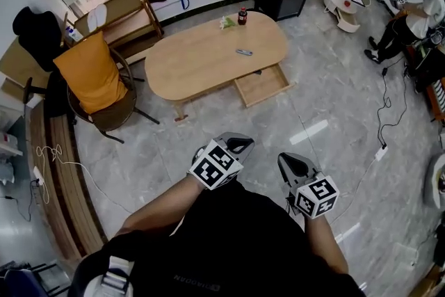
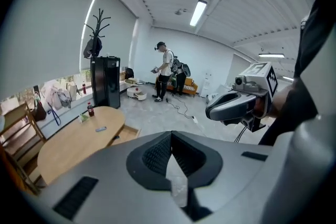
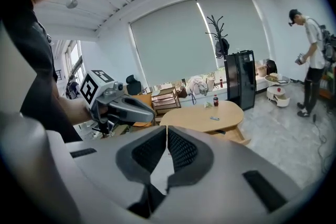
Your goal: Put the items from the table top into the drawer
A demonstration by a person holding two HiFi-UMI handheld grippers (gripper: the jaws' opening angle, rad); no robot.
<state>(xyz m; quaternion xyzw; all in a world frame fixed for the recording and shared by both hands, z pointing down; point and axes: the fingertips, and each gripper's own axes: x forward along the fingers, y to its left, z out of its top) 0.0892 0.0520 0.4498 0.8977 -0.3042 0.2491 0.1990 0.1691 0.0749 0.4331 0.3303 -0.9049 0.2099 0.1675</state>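
Bottle (image 1: 242,15), remote (image 1: 244,52) on table (image 1: 198,59) — drawer (image 1: 264,88) under its edge, chair (image 1: 97,83) left

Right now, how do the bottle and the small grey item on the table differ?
The bottle stands upright at the far edge of the table; the grey item lies flat, nearer the open drawer. The bottle is dark with a red top; the grey item is pale and low. Both rest on that table.
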